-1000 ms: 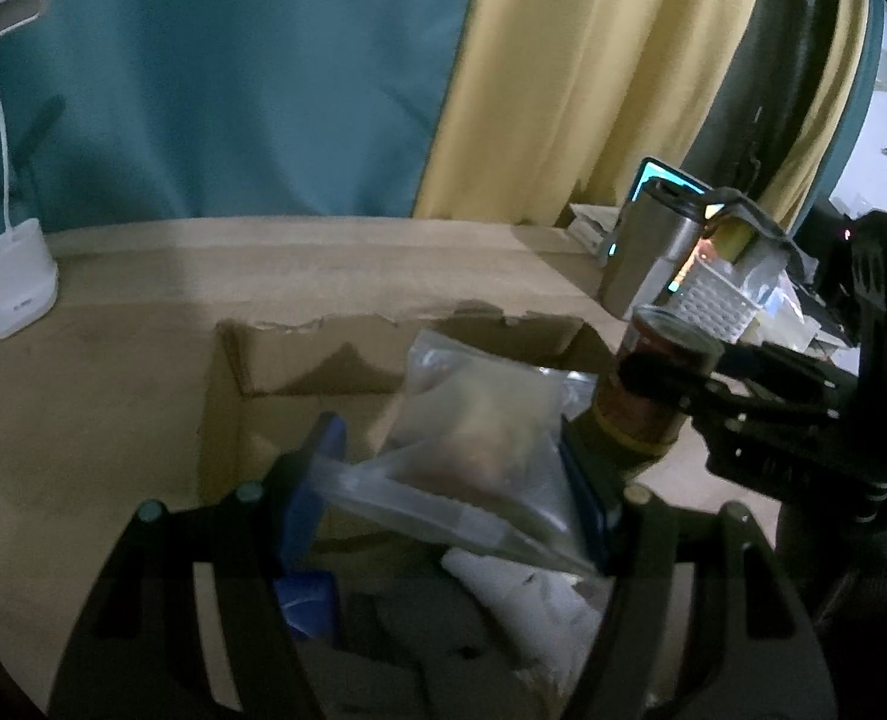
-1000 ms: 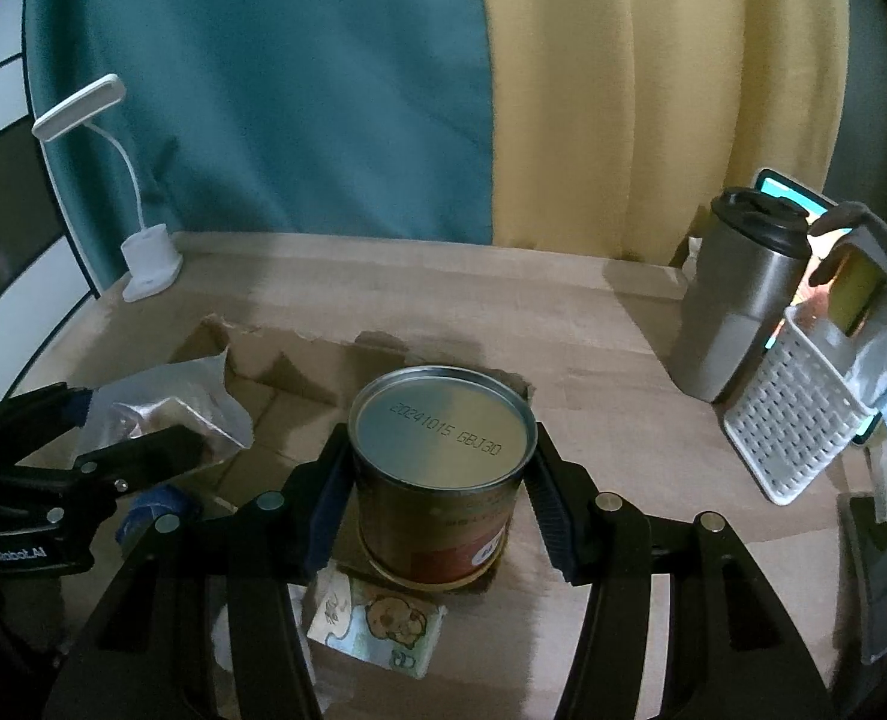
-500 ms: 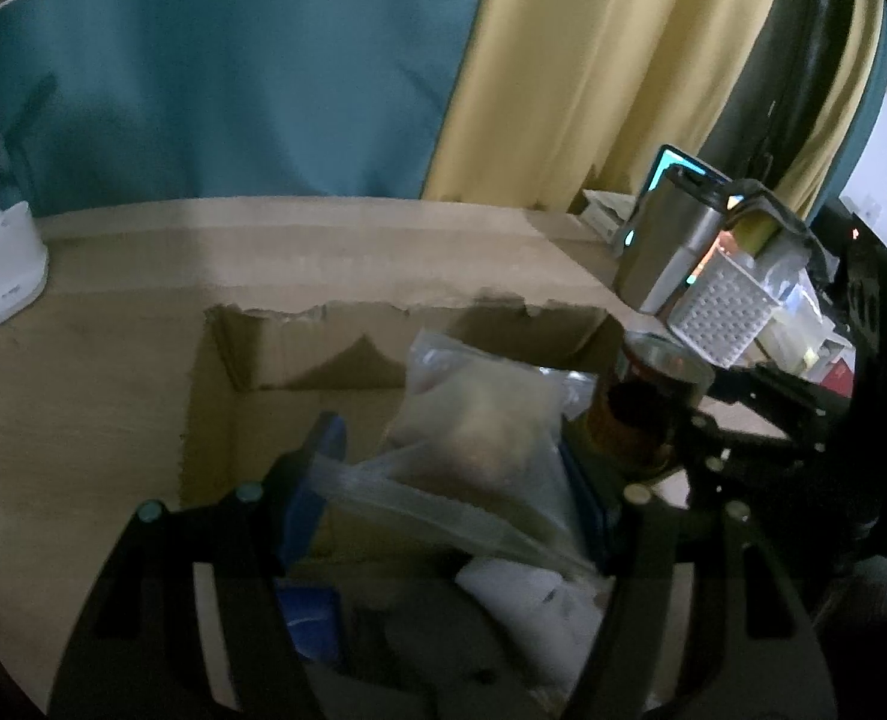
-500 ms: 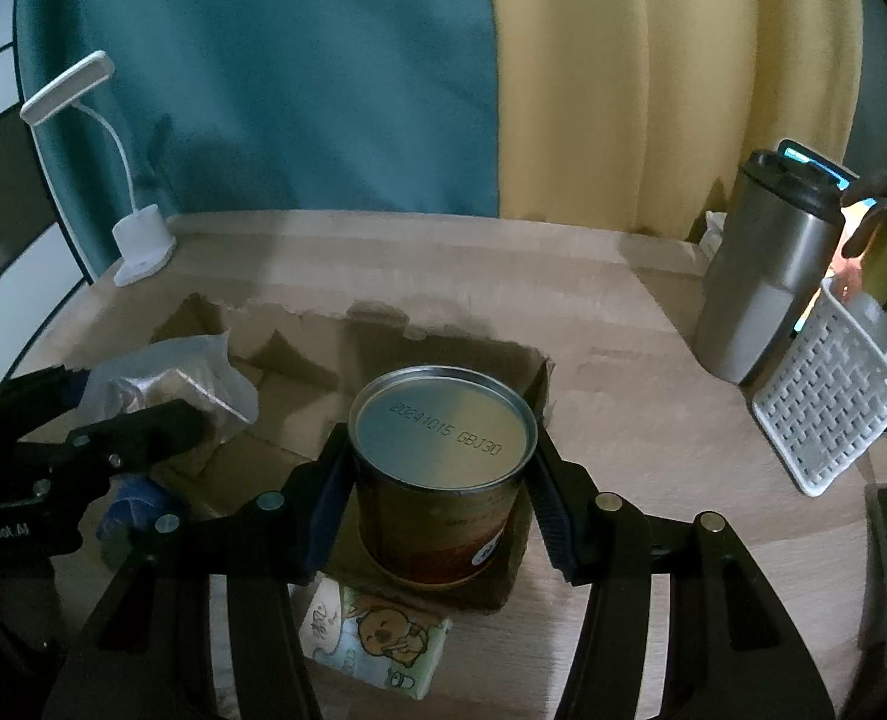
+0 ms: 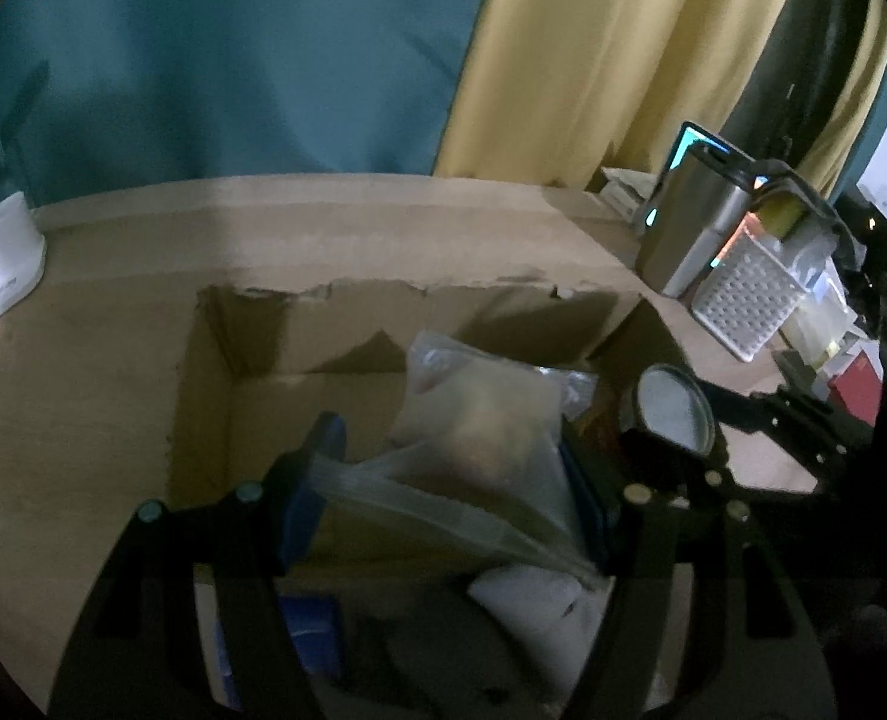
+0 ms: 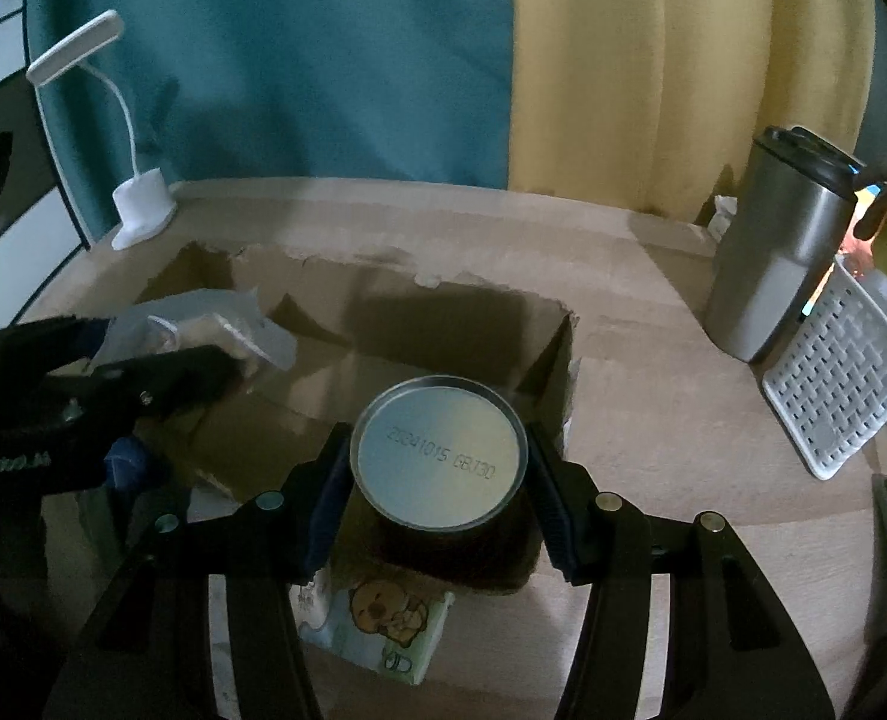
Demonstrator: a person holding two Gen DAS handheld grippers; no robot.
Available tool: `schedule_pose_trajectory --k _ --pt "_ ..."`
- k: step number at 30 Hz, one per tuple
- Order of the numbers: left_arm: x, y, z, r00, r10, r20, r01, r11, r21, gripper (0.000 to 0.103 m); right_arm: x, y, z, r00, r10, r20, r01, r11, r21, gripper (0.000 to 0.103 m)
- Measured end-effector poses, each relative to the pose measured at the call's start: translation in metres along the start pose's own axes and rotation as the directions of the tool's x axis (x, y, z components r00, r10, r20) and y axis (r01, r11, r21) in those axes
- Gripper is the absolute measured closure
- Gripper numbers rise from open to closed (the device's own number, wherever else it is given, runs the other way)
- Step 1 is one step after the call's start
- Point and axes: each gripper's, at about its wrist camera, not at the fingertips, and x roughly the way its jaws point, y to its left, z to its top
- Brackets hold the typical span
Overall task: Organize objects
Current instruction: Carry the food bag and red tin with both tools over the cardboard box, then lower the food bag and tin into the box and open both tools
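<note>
Tin can was clamped upright in right gripper over cardboard box's right near corner, while plastic pouch was pinched in left gripper above box middle.

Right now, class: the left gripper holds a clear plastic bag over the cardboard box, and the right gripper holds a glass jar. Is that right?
Not quite. The right gripper holds a metal can, as the right wrist view shows. The left gripper does hold the clear plastic bag over the cardboard box.
</note>
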Motion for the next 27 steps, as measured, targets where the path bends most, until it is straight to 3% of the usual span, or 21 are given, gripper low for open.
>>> schedule_pose_trajectory --k 9,17,27 --pt "0.006 -0.005 0.0 1.0 0.023 -0.013 -0.023 1.0 -0.005 0.034 -0.009 0.001 -0.004 1.0 0.019 0.005 -0.018 1.0 -0.006 0.039" --pt "0.013 -0.012 0.0 0.999 0.037 -0.025 -0.037 0.999 -0.015 0.034 -0.024 -0.006 -0.004 0.998 0.019 0.055 -0.019 1.0 0.01 0.039" --pt "0.021 -0.02 0.006 0.998 0.048 -0.031 -0.048 0.999 -0.007 0.034 -0.018 -0.026 0.0 0.998 0.006 0.061 -0.008 0.999 0.033 0.039"
